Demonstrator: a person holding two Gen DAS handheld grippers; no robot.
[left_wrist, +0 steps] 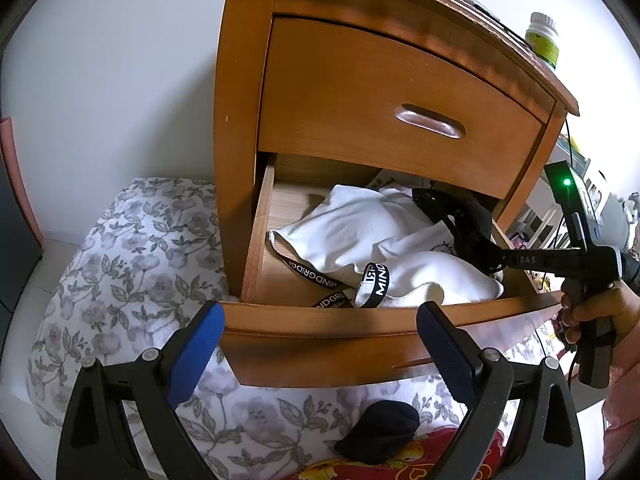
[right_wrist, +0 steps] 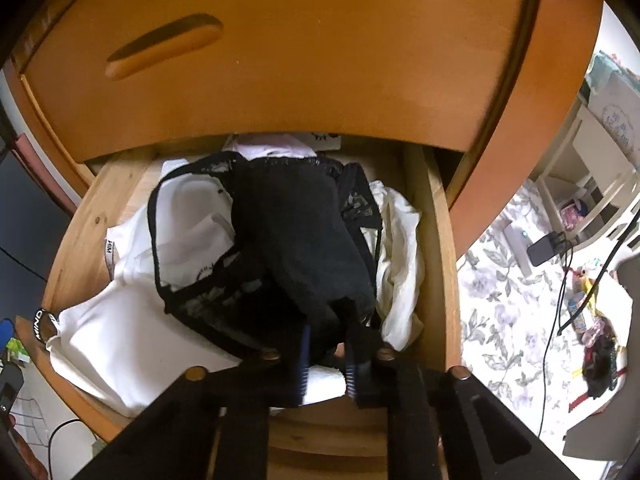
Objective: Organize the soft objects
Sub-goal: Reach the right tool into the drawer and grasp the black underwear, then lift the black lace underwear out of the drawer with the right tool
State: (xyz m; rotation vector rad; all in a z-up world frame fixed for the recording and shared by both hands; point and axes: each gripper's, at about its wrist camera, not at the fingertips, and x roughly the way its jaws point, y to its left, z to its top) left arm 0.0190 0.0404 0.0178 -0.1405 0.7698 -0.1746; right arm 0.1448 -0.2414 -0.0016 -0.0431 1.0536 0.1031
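The lower drawer (left_wrist: 360, 320) of a wooden nightstand stands pulled out. White cloth (left_wrist: 352, 232) fills it, with a black-and-white lanyard (left_wrist: 372, 284) at its front. My right gripper (right_wrist: 328, 354) reaches down into the drawer (right_wrist: 434, 240), shut on a black garment (right_wrist: 296, 232) that is draped with black lace over the white cloth (right_wrist: 112, 336). In the left wrist view that right gripper (left_wrist: 468, 236) enters from the right. My left gripper (left_wrist: 320, 344) hangs open before the drawer front, holding nothing. A black sock (left_wrist: 378, 432) lies on the bed below it.
The upper drawer (left_wrist: 400, 96) is closed, just above the open one. A bottle (left_wrist: 542, 40) stands on the nightstand top. Floral bedding (left_wrist: 132, 272) surrounds the stand, with a red patterned cloth (left_wrist: 424, 460) near the sock. Cables and small clutter (right_wrist: 592, 332) lie on the bedding.
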